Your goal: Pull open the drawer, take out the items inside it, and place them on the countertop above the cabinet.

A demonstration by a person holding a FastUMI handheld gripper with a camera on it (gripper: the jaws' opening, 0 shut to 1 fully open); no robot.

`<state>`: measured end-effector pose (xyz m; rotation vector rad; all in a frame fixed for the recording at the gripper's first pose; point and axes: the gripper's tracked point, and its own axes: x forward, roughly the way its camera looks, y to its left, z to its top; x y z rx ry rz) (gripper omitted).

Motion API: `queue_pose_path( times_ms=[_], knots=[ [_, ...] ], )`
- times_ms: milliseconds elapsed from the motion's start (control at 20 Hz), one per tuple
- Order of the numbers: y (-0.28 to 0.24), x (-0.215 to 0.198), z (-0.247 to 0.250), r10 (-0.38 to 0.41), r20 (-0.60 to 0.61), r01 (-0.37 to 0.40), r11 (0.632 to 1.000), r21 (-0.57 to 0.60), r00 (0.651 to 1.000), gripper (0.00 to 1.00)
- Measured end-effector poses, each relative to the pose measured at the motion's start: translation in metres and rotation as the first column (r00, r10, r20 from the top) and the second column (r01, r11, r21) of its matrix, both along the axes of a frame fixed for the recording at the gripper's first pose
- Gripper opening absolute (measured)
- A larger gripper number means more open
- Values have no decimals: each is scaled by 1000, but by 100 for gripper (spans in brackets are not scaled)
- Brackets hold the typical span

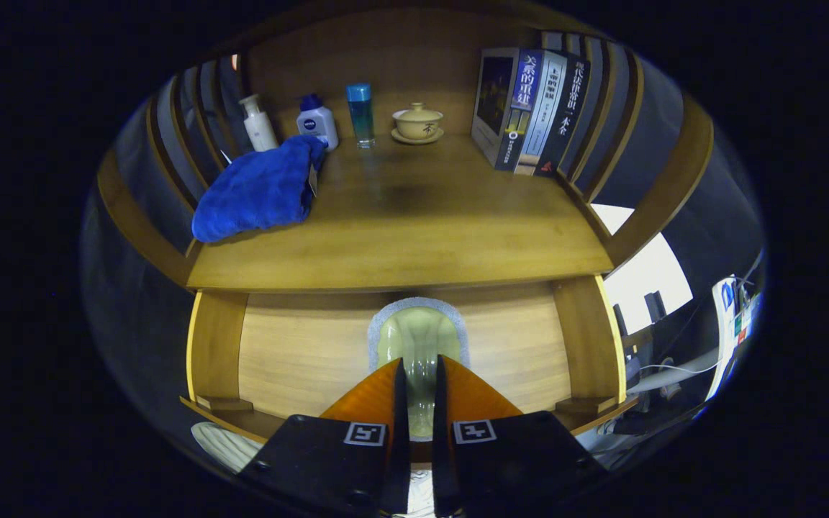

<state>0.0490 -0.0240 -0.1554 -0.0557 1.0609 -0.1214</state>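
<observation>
- the drawer stands pulled open below the countertop; so the first step of the task reads as done
- the gripper reaches down into the drawer with its fingers drawn narrow; between them sits a pale green, glossy item with a greyish rim, which looks like a small vase or cup seen from its mouth, though the shape is too distorted to be sure
- both fingers lie tight against the item's sides, so i judge it gripped; whether it is lifted off the drawer floor or resting there cannot be told
- no other loose item can be made out on the bare parts of the drawer floor either side of the fingers; the part under the gripper is hidden
- on the countertop a blue towel lies crumpled at the left side; whether it came out of the drawer cannot be told from here
- at the back stand a white pump bottle, a white bottle with a blue cap, a clear blue bottle and a lidded tea bowl on a saucer; a row of books leans at the right
- what is left, as i judge it: raise the green item clear of the drawer front and set it on the bare middle of the countertop, well apart from the towel and books
</observation>
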Motion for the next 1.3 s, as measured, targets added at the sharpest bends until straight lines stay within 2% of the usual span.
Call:
queue_pose_path(
  times_ms=[400, 750, 1050, 1300],
  knots=[
    [10, 48, 35, 6, 42, -6, 1000, -9, 999, 21],
    [-1, 99, 24, -43, 9, 43, 999, -7, 999, 21],
    [-13, 144, 22, -80, 29, 80, 997, 5, 996, 21],
    [-14, 164, 16, -72, 64, 72, 997, 10, 995, 21]
  ],
)
